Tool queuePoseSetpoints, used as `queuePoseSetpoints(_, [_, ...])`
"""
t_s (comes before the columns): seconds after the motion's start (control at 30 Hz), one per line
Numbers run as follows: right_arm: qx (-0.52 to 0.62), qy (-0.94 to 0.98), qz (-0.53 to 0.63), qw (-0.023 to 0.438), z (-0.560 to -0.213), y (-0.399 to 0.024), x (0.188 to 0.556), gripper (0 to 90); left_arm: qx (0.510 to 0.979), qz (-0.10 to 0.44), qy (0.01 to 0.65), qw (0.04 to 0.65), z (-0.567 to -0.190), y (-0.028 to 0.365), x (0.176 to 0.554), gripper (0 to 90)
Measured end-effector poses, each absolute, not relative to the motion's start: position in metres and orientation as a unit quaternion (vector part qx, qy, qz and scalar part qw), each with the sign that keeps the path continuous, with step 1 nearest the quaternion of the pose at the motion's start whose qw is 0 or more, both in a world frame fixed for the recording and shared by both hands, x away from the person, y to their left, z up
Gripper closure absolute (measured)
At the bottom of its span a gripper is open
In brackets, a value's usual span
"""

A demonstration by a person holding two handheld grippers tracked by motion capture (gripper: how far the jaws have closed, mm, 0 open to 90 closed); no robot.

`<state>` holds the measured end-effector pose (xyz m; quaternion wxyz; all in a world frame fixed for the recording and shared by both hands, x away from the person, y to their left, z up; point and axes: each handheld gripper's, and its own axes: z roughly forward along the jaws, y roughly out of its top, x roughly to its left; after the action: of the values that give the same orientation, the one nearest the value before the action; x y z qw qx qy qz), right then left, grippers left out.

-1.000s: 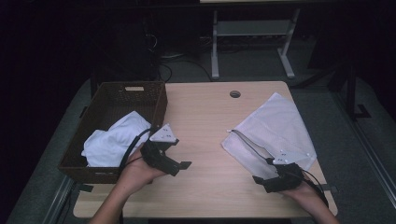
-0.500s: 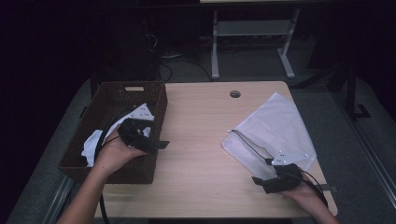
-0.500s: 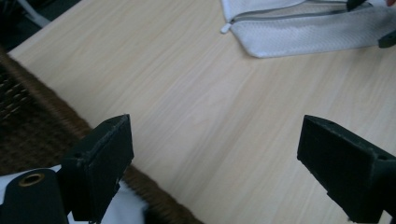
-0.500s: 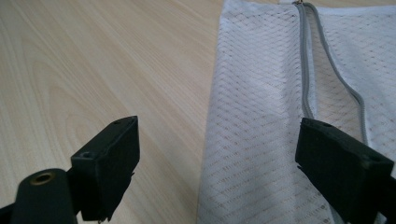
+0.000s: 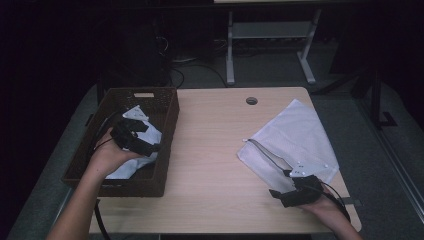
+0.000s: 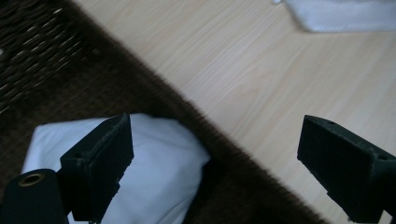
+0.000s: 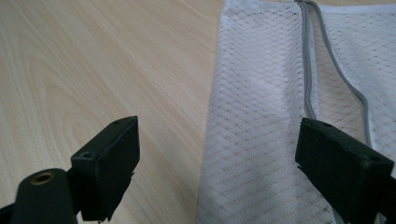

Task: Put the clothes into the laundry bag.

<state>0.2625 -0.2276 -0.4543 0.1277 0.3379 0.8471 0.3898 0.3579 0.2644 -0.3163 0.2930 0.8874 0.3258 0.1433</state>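
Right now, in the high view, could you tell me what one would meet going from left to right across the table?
Wicker basket with the white cloth inside and the left gripper over it → bare table with its cable hole → white mesh bag → right gripper at the bag's near corner.

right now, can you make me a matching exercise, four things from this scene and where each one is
Things:
1. white cloth
2. mesh bag
3. left gripper
4. right gripper

Places:
A. over the basket, jaws open
B. flat on the table, right side, zip open
C. inside the basket
D. near the table's front edge, beside the bag's near corner, jaws open

Pairs: 1-C, 2-B, 3-A, 4-D
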Motion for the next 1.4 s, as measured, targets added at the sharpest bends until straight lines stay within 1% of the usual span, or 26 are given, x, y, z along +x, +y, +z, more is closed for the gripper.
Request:
queuePoseSetpoints(0.23, [0.338, 0.847, 0.389, 0.127, -0.454, -0.228, 0.263, 13.3, 0.887, 0.146, 0.349, 0.266, -0.322, 0.288, 0.373, 10.1])
queuePoseSetpoints(0.6, [0.338, 0.849, 0.386, 0.126, -0.456, -0.228, 0.263, 13.4, 0.882, 0.130, 0.384, 0.241, -0.346, 0.319, 0.400, 10.1])
queuePoseSetpoints(0.73, [0.339, 0.849, 0.385, 0.125, -0.456, -0.228, 0.264, 13.4, 0.884, 0.120, 0.387, 0.234, -0.356, 0.323, 0.411, 10.1])
queuePoseSetpoints(0.83, [0.340, 0.849, 0.385, 0.125, -0.457, -0.228, 0.264, 13.4, 0.888, 0.115, 0.389, 0.218, -0.367, 0.326, 0.420, 10.1])
queuePoseSetpoints(0.9, [0.339, 0.849, 0.385, 0.124, -0.457, -0.228, 0.264, 13.4, 0.891, 0.101, 0.389, 0.211, -0.376, 0.327, 0.426, 10.1])
queuePoseSetpoints(0.97, [0.338, 0.850, 0.384, 0.124, -0.457, -0.228, 0.264, 13.4, 0.897, 0.094, 0.388, 0.188, -0.387, 0.328, 0.432, 10.1])
queuePoseSetpoints(1.03, [0.338, 0.851, 0.383, 0.123, -0.458, -0.228, 0.264, 13.4, 0.900, 0.068, 0.388, 0.185, -0.397, 0.329, 0.436, 10.0])
queuePoseSetpoints(1.2, [0.338, 0.851, 0.382, 0.122, -0.458, -0.229, 0.265, 13.5, 0.910, 0.066, 0.373, 0.169, -0.411, 0.328, 0.439, 9.3])
queuePoseSetpoints(1.4, [0.333, 0.856, 0.377, 0.120, -0.460, -0.226, 0.265, 13.6, 0.909, 0.060, 0.375, 0.172, -0.425, 0.328, 0.443, 8.9])
